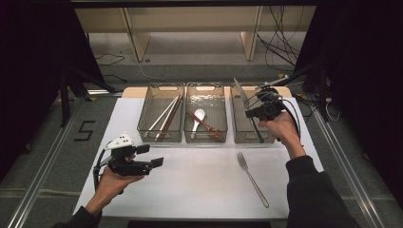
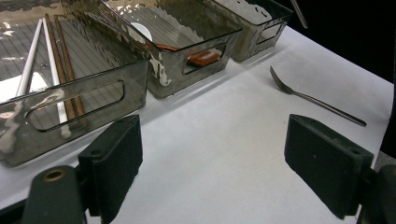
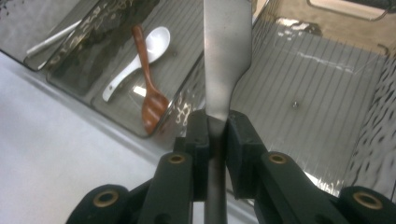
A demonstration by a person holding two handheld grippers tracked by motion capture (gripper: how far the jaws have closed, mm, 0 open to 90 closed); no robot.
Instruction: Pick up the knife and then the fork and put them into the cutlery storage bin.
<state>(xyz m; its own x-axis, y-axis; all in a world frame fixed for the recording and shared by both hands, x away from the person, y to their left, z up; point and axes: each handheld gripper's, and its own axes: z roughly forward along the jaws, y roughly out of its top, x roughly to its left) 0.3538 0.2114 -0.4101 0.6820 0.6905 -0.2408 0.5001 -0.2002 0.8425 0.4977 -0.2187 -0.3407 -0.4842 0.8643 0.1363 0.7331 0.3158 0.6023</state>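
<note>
My right gripper (image 1: 252, 113) is shut on a table knife (image 1: 242, 92), held over the right clear bin (image 1: 236, 132) with the blade pointing up and away. In the right gripper view the steel knife (image 3: 226, 56) rises from between the closed jaws of that gripper (image 3: 216, 125). My left gripper (image 1: 155, 162) hovers open over the white mat at the front left; its view shows the gripper (image 2: 212, 156) with wide jaws and nothing between them. A metal fork (image 1: 252, 179) lies on the mat at the front right, the same fork (image 2: 314, 98) showing ahead of the left gripper.
Three clear bins stand in a row at the back of the mat. The left bin (image 1: 145, 128) holds chopsticks (image 1: 167, 118); the middle bin (image 1: 206, 137) holds a white spoon (image 1: 197, 118) and a brown wooden spoon (image 1: 204, 123). Cables and shelving lie beyond the table.
</note>
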